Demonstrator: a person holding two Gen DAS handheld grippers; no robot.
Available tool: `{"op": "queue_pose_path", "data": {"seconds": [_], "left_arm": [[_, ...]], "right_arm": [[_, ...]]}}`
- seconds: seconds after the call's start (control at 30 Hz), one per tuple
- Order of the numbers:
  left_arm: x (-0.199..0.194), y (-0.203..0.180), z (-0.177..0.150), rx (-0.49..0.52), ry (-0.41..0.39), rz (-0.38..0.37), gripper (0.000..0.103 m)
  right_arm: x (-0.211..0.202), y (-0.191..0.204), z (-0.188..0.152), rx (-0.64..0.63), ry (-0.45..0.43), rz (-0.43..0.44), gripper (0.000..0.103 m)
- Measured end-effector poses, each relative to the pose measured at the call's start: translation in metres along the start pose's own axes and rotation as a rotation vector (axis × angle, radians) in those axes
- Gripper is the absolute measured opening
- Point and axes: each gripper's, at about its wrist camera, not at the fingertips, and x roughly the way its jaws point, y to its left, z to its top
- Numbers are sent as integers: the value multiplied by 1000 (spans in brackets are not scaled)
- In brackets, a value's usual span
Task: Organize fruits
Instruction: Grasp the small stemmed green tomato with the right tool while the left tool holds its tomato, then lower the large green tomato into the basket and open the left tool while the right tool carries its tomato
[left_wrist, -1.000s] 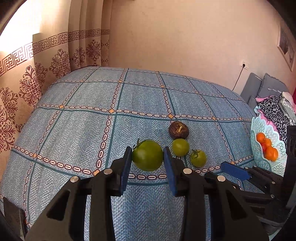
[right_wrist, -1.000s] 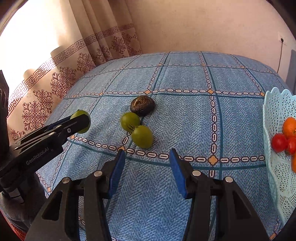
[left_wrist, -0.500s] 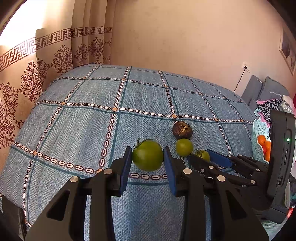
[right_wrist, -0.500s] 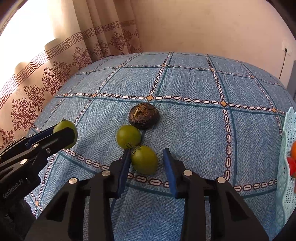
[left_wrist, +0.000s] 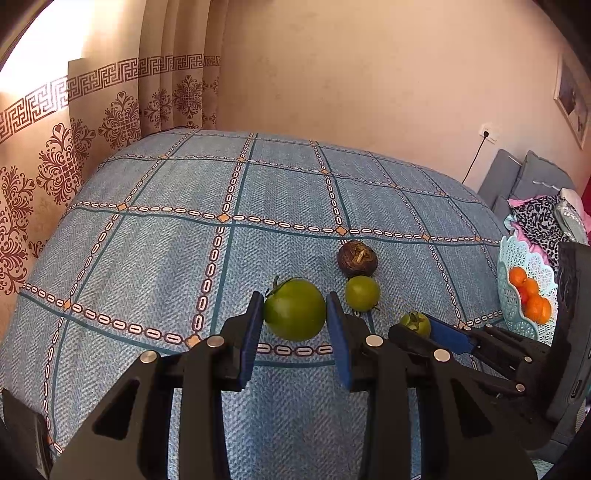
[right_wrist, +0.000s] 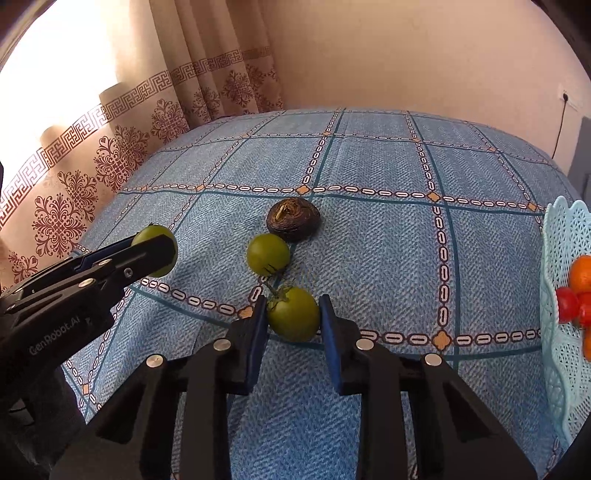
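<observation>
1. Left wrist view: the left gripper has its blue pads tight on both sides of the large green tomato, exactly as half a second ago. What's new is on the right: the right gripper has closed in on the small green tomato, which now peeks out between its fingers, mostly covered by them.
2. Same view, surroundings: the round green fruit and the dark wrinkled fruit sit on the blue checked bedspread, just touching. The lacy turquoise basket with orange fruit is cut by the right gripper's black body.
3. Right wrist view: the right gripper has narrowed since the last frame, both pads now pressed to the small green tomato, stem toward the left pad.
4. Same view, left side: the left gripper blocks most of the large green tomato. The round green fruit touches the dark wrinkled fruit; the basket is cropped at the edge.
</observation>
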Motion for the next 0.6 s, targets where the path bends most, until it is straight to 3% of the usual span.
{"op": "queue_pose_path", "data": {"seconds": [0.6], "left_arm": [[-14,-15,-2,39,-24,-42,36]], "right_arm": [[-47,-2,-23,54,-52,18,28]]}}
